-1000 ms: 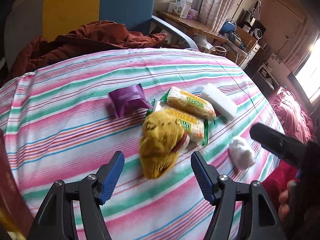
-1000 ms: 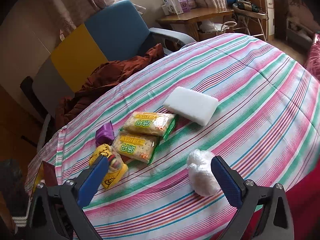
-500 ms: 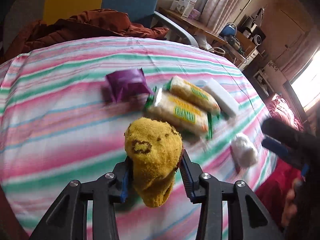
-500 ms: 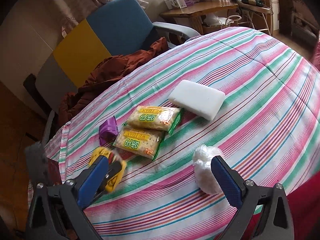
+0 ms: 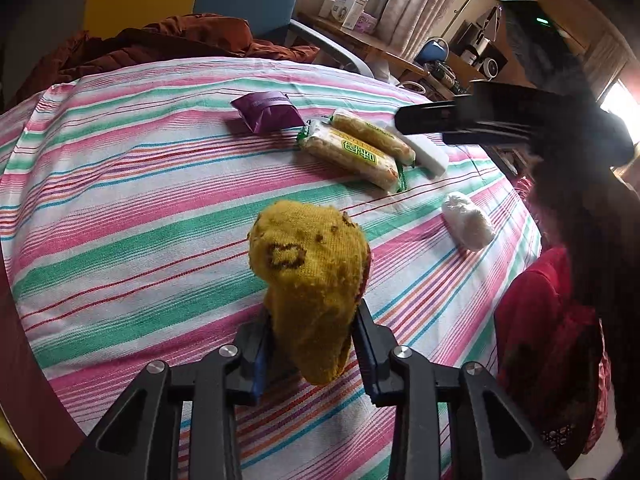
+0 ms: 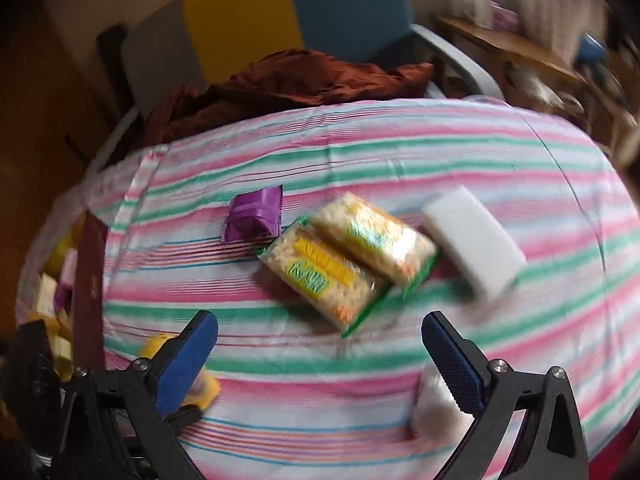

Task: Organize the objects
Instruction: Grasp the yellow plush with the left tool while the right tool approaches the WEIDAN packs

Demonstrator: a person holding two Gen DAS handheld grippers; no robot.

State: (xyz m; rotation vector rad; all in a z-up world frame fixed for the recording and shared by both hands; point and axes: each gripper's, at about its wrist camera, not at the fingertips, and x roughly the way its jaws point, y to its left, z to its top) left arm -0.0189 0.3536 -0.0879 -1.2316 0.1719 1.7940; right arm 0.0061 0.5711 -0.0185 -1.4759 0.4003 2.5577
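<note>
The left tool (image 5: 314, 344) was closed on the yellow sock (image 5: 310, 276), holding it just above the striped desk (image 5: 132, 216). The right tool (image 6: 320, 354) stood wide open with nothing between its pads. Beyond the sock lay two cracker packs (image 5: 358, 152); a purple packet (image 5: 266, 111) left of them, a white block (image 5: 426, 151) right, a white wad (image 5: 467, 225) nearer.

Left wrist view: close, looking steeply down over striped worktop (image 5: 120, 208). Right wrist view: same tilt, blurred. Shared: cracker packs (image 5: 352, 152), centre frame in right view (image 6: 344, 256).
</note>
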